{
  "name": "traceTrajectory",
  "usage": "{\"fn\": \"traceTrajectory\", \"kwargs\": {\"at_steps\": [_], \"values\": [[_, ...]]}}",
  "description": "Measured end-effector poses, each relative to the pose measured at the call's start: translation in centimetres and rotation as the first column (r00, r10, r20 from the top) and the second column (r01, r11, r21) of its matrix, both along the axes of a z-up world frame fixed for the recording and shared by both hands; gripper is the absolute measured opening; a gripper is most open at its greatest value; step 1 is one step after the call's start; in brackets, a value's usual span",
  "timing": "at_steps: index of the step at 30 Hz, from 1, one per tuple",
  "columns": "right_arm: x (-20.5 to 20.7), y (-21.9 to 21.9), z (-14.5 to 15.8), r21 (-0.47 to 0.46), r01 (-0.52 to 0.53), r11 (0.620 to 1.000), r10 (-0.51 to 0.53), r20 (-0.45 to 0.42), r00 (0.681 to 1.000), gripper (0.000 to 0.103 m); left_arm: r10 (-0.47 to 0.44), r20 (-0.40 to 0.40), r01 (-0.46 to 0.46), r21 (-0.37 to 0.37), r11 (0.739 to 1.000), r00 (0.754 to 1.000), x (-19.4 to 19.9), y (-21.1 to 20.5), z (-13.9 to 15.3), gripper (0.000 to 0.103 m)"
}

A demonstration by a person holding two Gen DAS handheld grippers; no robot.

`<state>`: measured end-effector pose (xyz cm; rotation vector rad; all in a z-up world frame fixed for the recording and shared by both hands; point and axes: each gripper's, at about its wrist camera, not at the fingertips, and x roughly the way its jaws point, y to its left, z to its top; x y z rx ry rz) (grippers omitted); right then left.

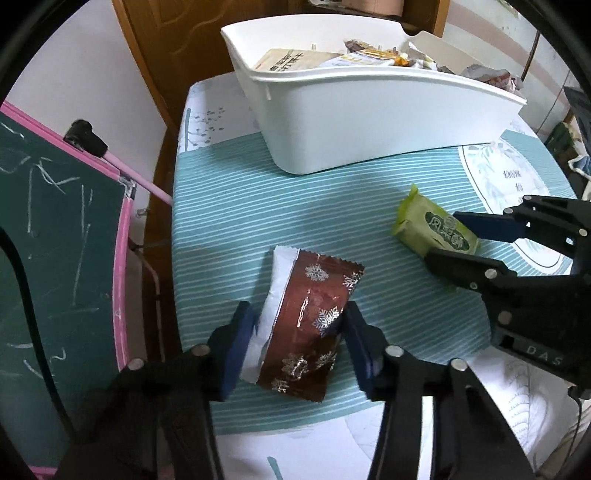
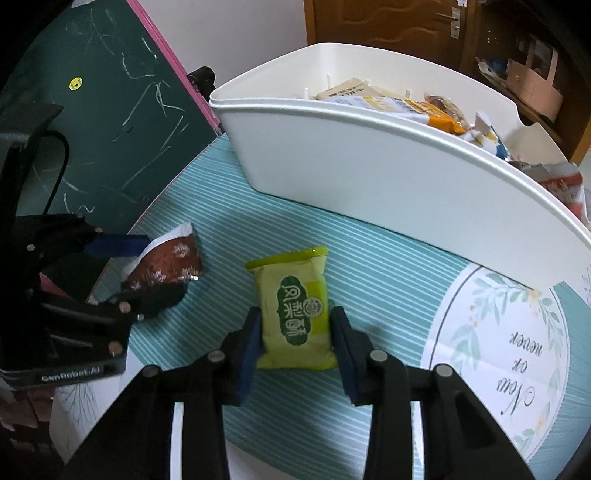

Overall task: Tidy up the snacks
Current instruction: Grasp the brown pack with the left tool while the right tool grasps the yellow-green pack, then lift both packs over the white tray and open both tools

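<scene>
A brown foil snack packet with silver snowflakes (image 1: 310, 321) lies on the striped tablecloth between the pads of my left gripper (image 1: 299, 325), which touch its sides; it also shows in the right wrist view (image 2: 166, 264). A green snack packet (image 2: 295, 314) sits between the pads of my right gripper (image 2: 297, 328), pressed on both sides; it also shows in the left wrist view (image 1: 432, 225), with the right gripper (image 1: 448, 236) around it. A white bin (image 1: 369, 122) holding several snacks stands behind; it also shows in the right wrist view (image 2: 388, 177).
A green chalkboard with a pink frame (image 1: 55, 240) stands left of the table, also in the right wrist view (image 2: 110, 122). A wooden door (image 2: 384, 22) is behind the bin. The table's left edge (image 1: 177, 221) is close to the brown packet.
</scene>
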<state>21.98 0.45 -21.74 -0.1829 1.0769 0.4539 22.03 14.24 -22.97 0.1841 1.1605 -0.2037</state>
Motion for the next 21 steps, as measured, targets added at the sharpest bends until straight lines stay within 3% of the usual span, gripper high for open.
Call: {"fn": "traceTrajectory", "kwargs": {"at_steps": [5, 12, 17, 21], "values": [[-0.7, -1.0, 0.1, 0.017, 0.020, 1.000, -0.020, -0.018, 1.000, 0.037, 0.014, -0.008, -0.014, 0.019, 1.000, 1.000, -0.9, -1.3, 0.5, 0.037], [-2.4, -3.8, 1.3, 0.052, 0.056, 0.997, -0.055, -0.019, 0.998, 0.037, -0.065, 0.019, 0.065, 0.001, 0.998, 0.998, -3.1, -4.9, 3.9, 0.036], [-4.1, -6.6, 4.6, 0.088, 0.060, 0.994, -0.064, 0.044, 0.997, 0.037, -0.108, 0.057, 0.110, -0.031, 0.993, 0.992, -4.0, -7.7, 7.2, 0.036], [-4.6, -8.8, 8.4, 0.121, 0.066, 0.991, -0.079, 0.113, 0.990, 0.037, -0.089, 0.124, 0.096, -0.046, 0.994, 0.988, -3.7, -9.3, 10.6, 0.036]]}}
